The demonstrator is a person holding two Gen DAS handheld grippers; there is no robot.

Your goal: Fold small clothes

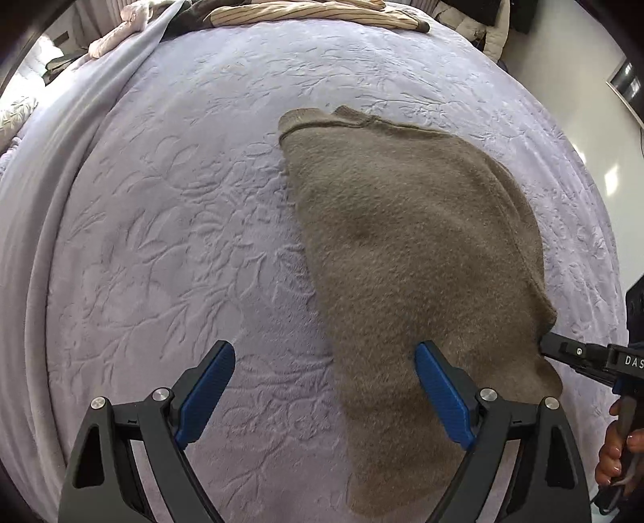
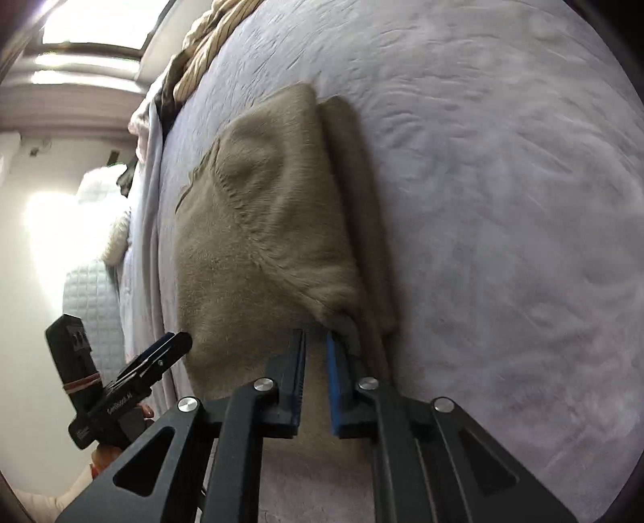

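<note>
Sweater [image 1: 406, 257]: lies part-folded on the lilac bedspread [image 1: 161, 241], right of centre in my left view, its layered edge on my right.

Right gripper [image 2: 316, 342]: my jaws are nearly together, pinching the sweater's near right corner; a thin gap shows between the pads, so I judge the hold light.

Why there: gripping the doubled edge lets me lift both layers at once for the next fold.

Left gripper [image 1: 326, 386]: jaws wide apart, holding nothing, low over the near hem, ready to take the other corner.

Far side: other clothes [image 1: 318, 12] heaped, well apart.
</note>
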